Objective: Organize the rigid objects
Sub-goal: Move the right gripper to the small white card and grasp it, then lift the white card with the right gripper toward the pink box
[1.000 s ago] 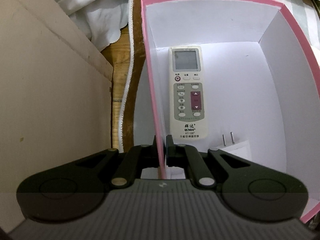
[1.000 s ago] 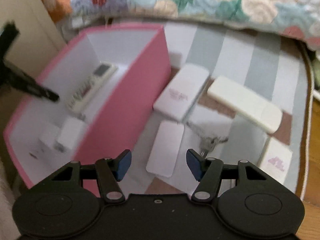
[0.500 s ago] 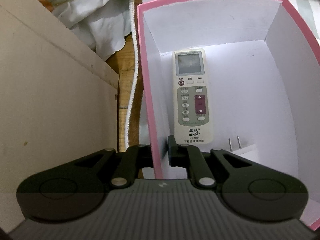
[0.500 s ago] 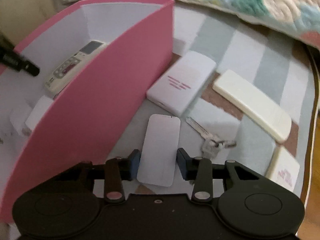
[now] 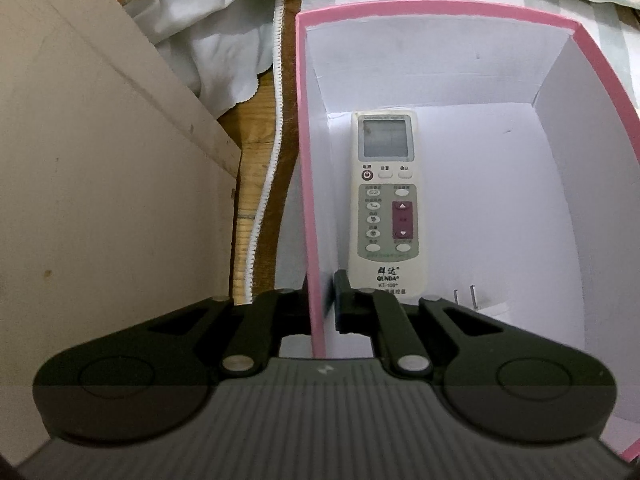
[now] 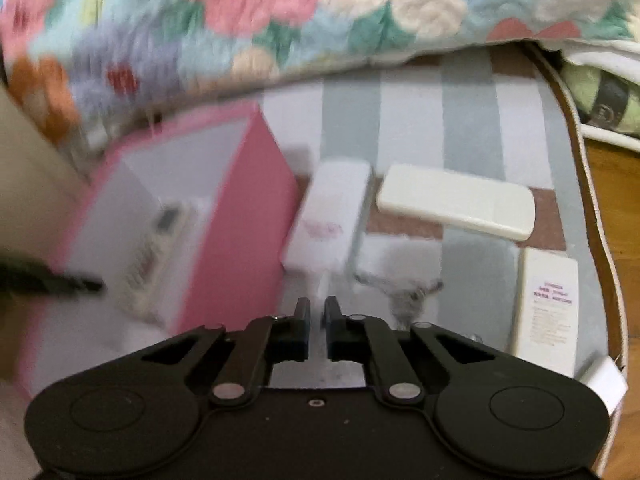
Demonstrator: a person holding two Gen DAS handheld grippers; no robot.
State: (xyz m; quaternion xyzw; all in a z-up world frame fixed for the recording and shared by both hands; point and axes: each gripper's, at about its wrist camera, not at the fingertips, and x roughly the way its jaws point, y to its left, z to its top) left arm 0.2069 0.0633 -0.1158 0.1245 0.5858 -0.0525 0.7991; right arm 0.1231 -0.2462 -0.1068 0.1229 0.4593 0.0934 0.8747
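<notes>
Right tongs [image 6: 316, 322], low centre of the right wrist view: jaws have just been closing and now stand nearly together on a thin white flat piece [image 6: 320, 288], seen edge-on in the narrow slot between the pads. Only a pale sliver shows above the tips; its shape and face are hidden by the jaws and smeared by blur.

Beside it, mid-frame: a white case with pink print [image 6: 328, 216], print unreadable. To its right a long cream slab [image 6: 456, 204] lies flat, well apart from the tongs. Below these, a grey smudge that reads as keys [image 6: 404, 292], outline too blurred to be sure. At right edge a white labelled box [image 6: 546, 296], text too small; a small white corner below it is cut off by the frame.

Pink box [image 5: 440, 4] fills the right of the left wrist view, white inside. In it a remote control [image 5: 386, 200] lies face up along the left wall; behind the tongs body a white plug [image 5: 476, 300] shows two prongs only, the rest hidden.

Left tongs [image 5: 320, 300] are clamped on the box's left wall, one pad outside, one inside.

All rests on a striped cloth [image 6: 412, 120]; a floral quilt [image 6: 280, 12] runs across the top, blurred.
</notes>
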